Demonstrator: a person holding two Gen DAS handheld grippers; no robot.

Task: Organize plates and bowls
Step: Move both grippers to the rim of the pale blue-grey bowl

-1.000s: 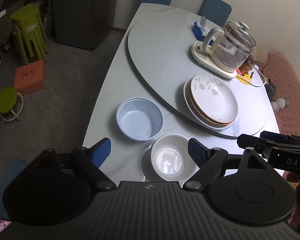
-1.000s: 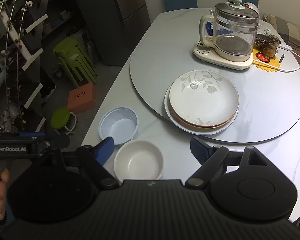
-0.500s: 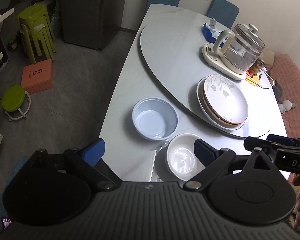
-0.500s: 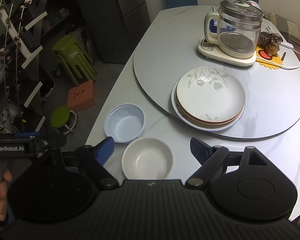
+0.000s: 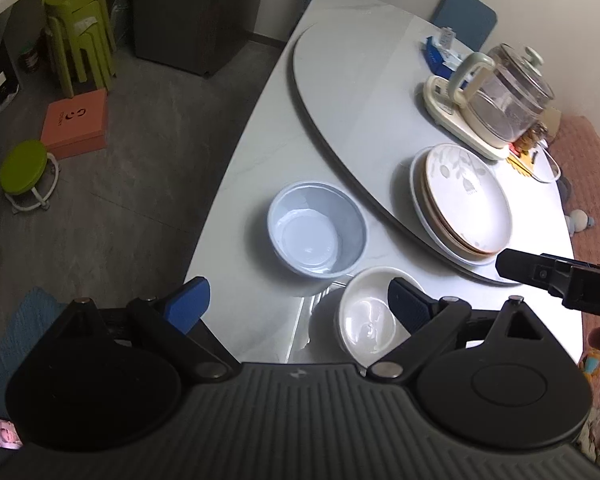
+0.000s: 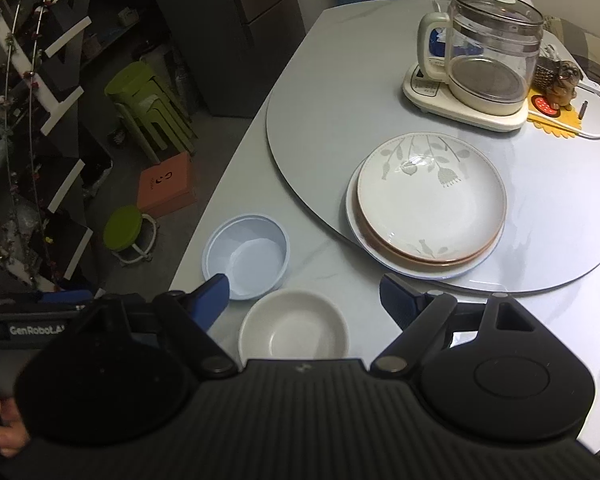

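Note:
A pale blue bowl [image 5: 316,236] and a smaller white bowl [image 5: 364,328] stand side by side near the front edge of the marble table [image 5: 256,184]. A stack of plates [image 5: 464,200], the top one with a leaf pattern, rests on the grey turntable [image 5: 360,92]. My left gripper [image 5: 300,304] hovers open above the table's edge, and its right finger overlaps the white bowl's rim. In the right wrist view my right gripper [image 6: 306,296] is open above the white bowl [image 6: 294,328], with the blue bowl [image 6: 248,256] by its left finger and the plates [image 6: 432,204] ahead. Neither gripper holds anything.
A glass kettle [image 6: 484,52] on its base, a small figurine [image 6: 560,84] and a cable occupy the turntable's far right. Off the table's left edge the floor holds green stools [image 5: 80,36], an orange box [image 5: 76,124] and a round green stool [image 5: 24,172]. Blue chairs stand behind.
My left gripper's jaws have spread wider, and it has sunk and drifted left, so the bowls sit further right in its view. The right gripper crept a little closer over the white bowl.

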